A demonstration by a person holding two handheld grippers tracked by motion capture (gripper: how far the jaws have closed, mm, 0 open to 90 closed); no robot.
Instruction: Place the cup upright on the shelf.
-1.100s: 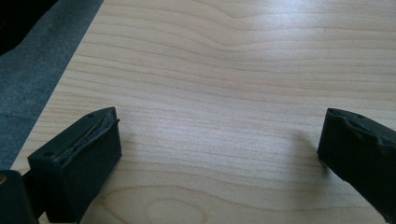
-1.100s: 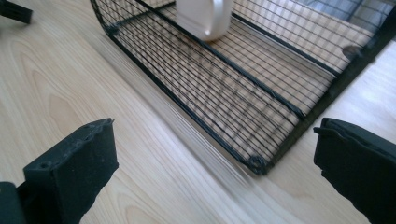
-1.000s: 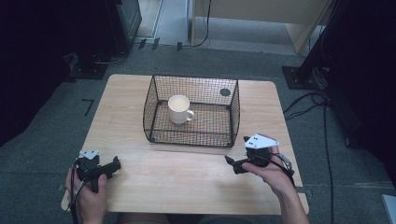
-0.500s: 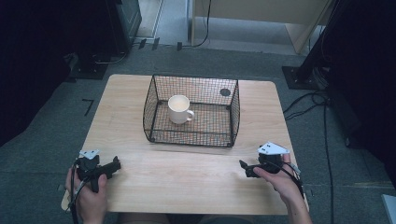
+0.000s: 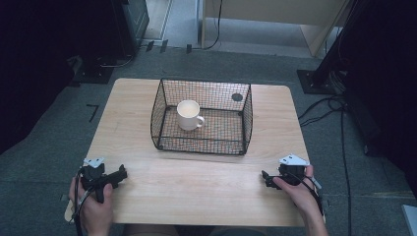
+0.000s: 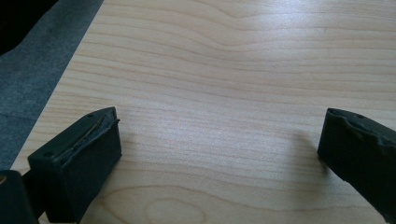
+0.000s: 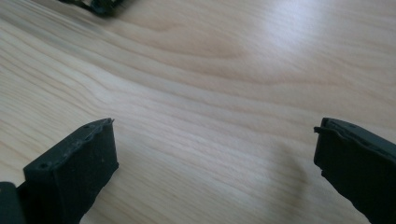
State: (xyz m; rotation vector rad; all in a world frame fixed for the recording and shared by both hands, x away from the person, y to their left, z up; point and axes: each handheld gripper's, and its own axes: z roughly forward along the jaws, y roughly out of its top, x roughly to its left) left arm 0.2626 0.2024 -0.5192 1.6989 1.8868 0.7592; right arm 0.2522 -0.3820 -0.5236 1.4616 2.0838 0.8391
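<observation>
Both my grippers, left (image 5: pixel 118 173) and right (image 5: pixel 266 178), rest near me, jaws spread wide, empty. The mug (image 5: pixel 189 115) sits upright in the basket (image 5: pixel 201 146), far centre. It looks rigid, glossy, breakable; I'd pinch the rim.

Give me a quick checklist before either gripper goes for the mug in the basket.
1. Left gripper open: ok, jaws wide apart in its own view.
2. Right gripper open: ok, likewise.
3. Both grippers empty: ok, bare table between the jaws.
4. Mug upright in the basket: ok, handle toward the person's right.
5. Basket top open: cannot tell.
6. Path from grippers to basket free of things: ok.
</observation>
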